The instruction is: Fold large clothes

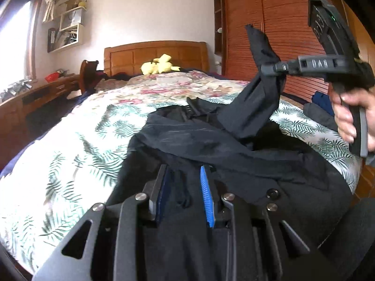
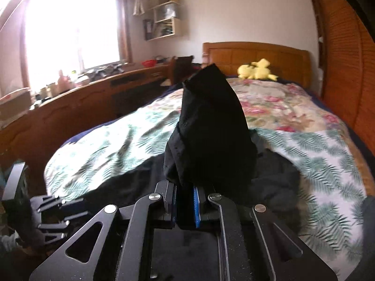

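Right under the left gripper (image 1: 185, 187) the black garment (image 1: 211, 145) lies spread over the near end of the bed (image 1: 77, 140). A dark fold of it runs between the two blue pads (image 1: 206, 192), which stand a little apart with the cloth caught between them; the gripper is clamped on that fold. Just right of its fingers, two round snaps (image 1: 271, 199) show on the cloth.

Ahead and to the right of the left gripper, the right gripper (image 1: 273, 69) is raised above the bed, held by a hand (image 1: 351, 117) at its grip. Its jaws are pressed together on one end of the garment, which hangs from it in a long strip, with a loose tip sticking up past the fingers.

From the right gripper (image 2: 185, 208) itself, the pinched cloth (image 2: 211, 128) rears up directly in front of the pads like a dark cone and hides much of the bed behind it. Low to its left, the left gripper (image 2: 58, 213) shows dimly at the edge of the bed.

Beyond both grippers the bedcover changes from green fern print to pink flowers. At the far end a yellow plush toy (image 1: 159, 64) lies against the wooden headboard (image 1: 154, 53). Left of the bed a long wooden desk (image 2: 70, 103) runs under a bright window (image 2: 75, 30), with wall shelves (image 1: 68, 30) above. To the right stands a slatted wardrobe (image 1: 281, 23).
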### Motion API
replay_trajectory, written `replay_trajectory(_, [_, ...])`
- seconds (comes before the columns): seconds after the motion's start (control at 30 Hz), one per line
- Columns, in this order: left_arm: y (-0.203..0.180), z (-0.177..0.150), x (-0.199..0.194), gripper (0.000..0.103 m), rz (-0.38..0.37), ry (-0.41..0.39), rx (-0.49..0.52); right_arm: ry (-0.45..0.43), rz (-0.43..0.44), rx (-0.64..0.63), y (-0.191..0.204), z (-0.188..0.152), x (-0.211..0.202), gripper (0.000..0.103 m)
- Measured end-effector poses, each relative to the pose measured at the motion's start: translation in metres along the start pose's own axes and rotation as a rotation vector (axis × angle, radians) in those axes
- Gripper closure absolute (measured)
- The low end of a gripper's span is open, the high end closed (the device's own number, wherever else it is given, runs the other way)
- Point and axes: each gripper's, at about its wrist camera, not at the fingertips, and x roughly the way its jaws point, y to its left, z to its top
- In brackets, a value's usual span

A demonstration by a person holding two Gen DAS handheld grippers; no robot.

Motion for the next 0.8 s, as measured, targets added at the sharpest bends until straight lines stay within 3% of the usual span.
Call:
replay_trajectory(0.17, [0.01,-0.001,-0.008,0.078,0.008,0.014,-0.023,0.022,0.053,0.03,0.017,-0.03,0.013,0.09])
replay_trajectory(0.23, [0.01,-0.002,-0.01,0.078,0.022,0.018,-0.019,0.046,0.032,0.048,0.022,-0.044,0.019,0.084])
replay_trajectory(0.3, [0.01,-0.001,-0.012,0.078,0.034,0.019,-0.013,0.069,0.017,0.054,0.023,-0.055,0.024,0.068])
replay_trajectory(0.5, [-0.004,0.005,-0.013,0.078,0.038,0.025,0.013,0.071,0.009,0.108,0.009,-0.085,0.016,0.055])
replay_trajectory(0.63, [-0.024,0.012,-0.009,0.078,0.022,0.032,0.05,0.079,0.032,0.154,0.004,-0.098,-0.001,0.051])
replay_trajectory(0.8, [-0.05,0.02,-0.002,0.078,-0.032,0.04,0.072,0.117,-0.037,0.12,-0.005,-0.107,-0.036,0.049])
